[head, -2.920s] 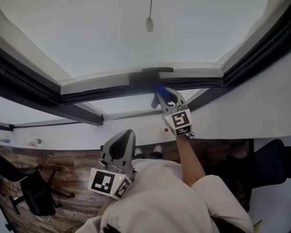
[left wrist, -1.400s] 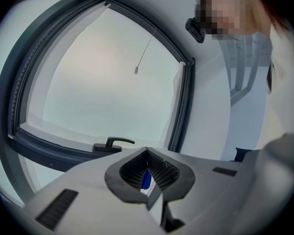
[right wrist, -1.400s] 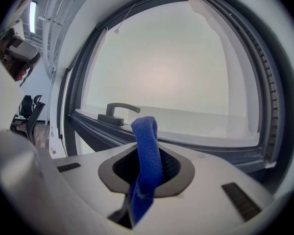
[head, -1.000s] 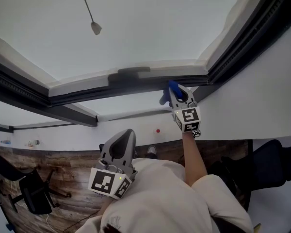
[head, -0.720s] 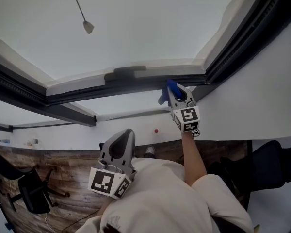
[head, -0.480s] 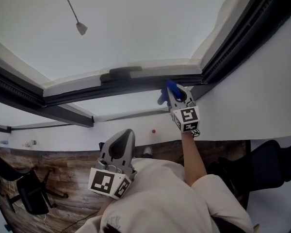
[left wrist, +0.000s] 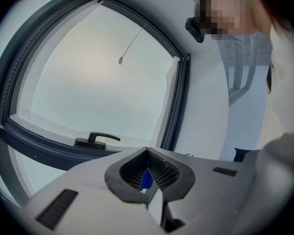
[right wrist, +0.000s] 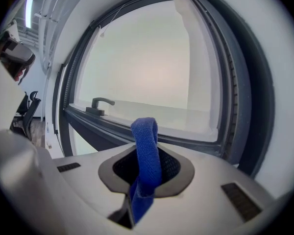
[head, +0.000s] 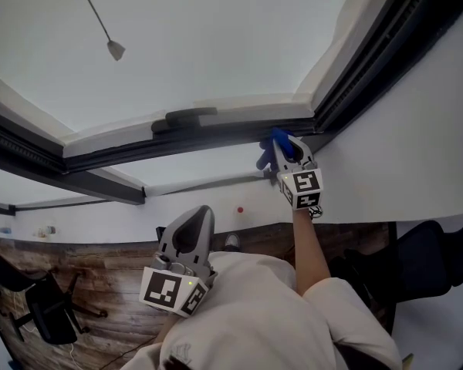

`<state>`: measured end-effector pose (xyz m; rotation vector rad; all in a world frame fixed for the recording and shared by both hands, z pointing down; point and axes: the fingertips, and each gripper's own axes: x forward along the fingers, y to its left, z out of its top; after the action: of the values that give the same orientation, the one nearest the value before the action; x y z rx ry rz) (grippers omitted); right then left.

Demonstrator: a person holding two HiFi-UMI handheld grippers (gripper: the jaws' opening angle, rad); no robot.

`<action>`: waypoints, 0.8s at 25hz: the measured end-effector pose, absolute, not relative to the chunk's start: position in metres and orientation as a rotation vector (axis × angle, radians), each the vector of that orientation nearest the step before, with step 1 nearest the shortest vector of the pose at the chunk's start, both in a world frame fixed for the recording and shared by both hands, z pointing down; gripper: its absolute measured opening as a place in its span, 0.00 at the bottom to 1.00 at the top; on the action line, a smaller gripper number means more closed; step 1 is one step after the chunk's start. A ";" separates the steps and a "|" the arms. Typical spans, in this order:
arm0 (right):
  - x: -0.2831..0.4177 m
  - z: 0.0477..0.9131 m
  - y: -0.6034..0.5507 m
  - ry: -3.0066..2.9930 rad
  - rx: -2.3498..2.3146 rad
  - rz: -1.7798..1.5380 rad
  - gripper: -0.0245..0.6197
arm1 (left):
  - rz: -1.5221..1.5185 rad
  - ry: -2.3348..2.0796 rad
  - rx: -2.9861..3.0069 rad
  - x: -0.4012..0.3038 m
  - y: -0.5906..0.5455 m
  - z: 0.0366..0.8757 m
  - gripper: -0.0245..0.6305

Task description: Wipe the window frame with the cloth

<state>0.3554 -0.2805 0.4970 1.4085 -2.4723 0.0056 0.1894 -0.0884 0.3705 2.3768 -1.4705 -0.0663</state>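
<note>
Head view: we are holding the left gripper (head: 201, 215) low, by our chest, its fingers clenched together on nothing. Up and to the right, the window handle (head: 184, 117) is sitting on the dark window frame (head: 216, 136). Further right, we are holding the blue cloth (head: 275, 142) up at that frame near its corner. The right gripper (head: 287, 150) fingers are grasping the cloth; contact with the frame is unclear.
</note>
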 end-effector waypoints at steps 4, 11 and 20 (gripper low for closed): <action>0.374 0.497 -0.285 -2.470 1.472 0.053 0.13 | -0.067 -1.474 2.371 0.188 -0.089 0.372 0.05; 0.408 0.498 -0.292 -2.416 1.577 0.091 0.13 | -0.070 -1.467 2.379 0.188 -0.091 0.371 0.05; 0.440 0.497 -0.300 -2.364 1.688 0.192 0.13 | -0.070 -1.464 2.382 0.186 -0.090 0.371 0.05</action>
<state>0.4397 -0.3000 0.4970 1.6881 -2.3637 0.1920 0.1858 -0.0902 0.3710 2.3817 -1.4638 -0.0696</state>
